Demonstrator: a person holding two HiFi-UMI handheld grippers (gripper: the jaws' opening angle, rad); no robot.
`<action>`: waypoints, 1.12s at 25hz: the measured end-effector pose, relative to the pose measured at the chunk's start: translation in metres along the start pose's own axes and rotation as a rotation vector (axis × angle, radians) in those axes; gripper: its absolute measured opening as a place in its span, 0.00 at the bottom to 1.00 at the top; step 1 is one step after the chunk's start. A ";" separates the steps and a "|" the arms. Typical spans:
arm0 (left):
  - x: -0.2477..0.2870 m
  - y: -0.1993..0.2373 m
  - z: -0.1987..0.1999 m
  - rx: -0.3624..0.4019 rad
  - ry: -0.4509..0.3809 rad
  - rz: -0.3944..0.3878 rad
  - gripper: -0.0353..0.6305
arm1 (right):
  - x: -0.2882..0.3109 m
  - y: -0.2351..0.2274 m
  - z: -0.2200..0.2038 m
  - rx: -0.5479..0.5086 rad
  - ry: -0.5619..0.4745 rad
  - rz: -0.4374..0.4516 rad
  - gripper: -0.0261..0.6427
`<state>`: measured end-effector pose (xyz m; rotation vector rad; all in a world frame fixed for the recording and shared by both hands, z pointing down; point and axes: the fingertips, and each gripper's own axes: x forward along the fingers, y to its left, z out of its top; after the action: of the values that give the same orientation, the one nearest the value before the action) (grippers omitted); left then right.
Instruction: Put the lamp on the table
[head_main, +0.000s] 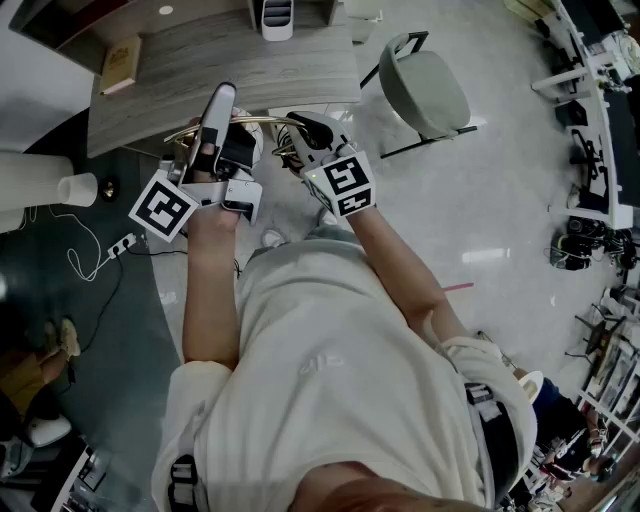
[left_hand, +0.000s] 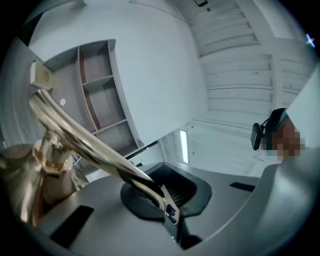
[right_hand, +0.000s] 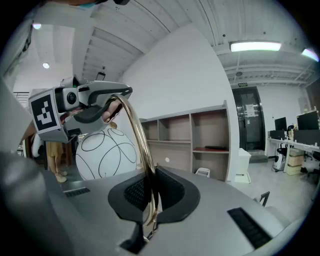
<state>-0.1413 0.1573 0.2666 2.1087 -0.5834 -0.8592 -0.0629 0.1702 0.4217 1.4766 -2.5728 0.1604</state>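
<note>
The lamp has a curved gold arm (head_main: 262, 119) and a white globe shade with thin black lines (right_hand: 105, 155). Both grippers hold it in the air just in front of the grey wooden table (head_main: 200, 70). My left gripper (left_hand: 167, 200) is shut on the gold arm (left_hand: 95, 150), next to a gold fitting (left_hand: 50, 160). My right gripper (right_hand: 150, 200) is shut on the same arm (right_hand: 140, 140) further along its curve. In the head view the left gripper (head_main: 215, 125) and the right gripper (head_main: 305, 130) sit side by side at the table's near edge.
On the table lie a book (head_main: 120, 65) and a white organiser (head_main: 277, 18). A grey chair (head_main: 425, 90) stands to the table's right. A white cylinder (head_main: 40, 185) and a power strip with cable (head_main: 120, 245) are on the left. An open shelf unit (right_hand: 200, 145) stands against the wall.
</note>
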 end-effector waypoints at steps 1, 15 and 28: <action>0.003 -0.001 -0.003 0.005 0.001 0.001 0.07 | -0.002 -0.002 0.001 0.003 -0.001 0.007 0.08; 0.063 0.002 -0.050 0.065 -0.033 0.065 0.07 | -0.016 -0.071 0.002 -0.002 -0.029 0.105 0.08; 0.107 0.053 -0.030 0.081 -0.047 0.126 0.07 | 0.041 -0.110 -0.003 -0.001 -0.015 0.145 0.08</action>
<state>-0.0546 0.0713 0.2822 2.1038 -0.7787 -0.8279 0.0121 0.0811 0.4332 1.2947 -2.6912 0.1669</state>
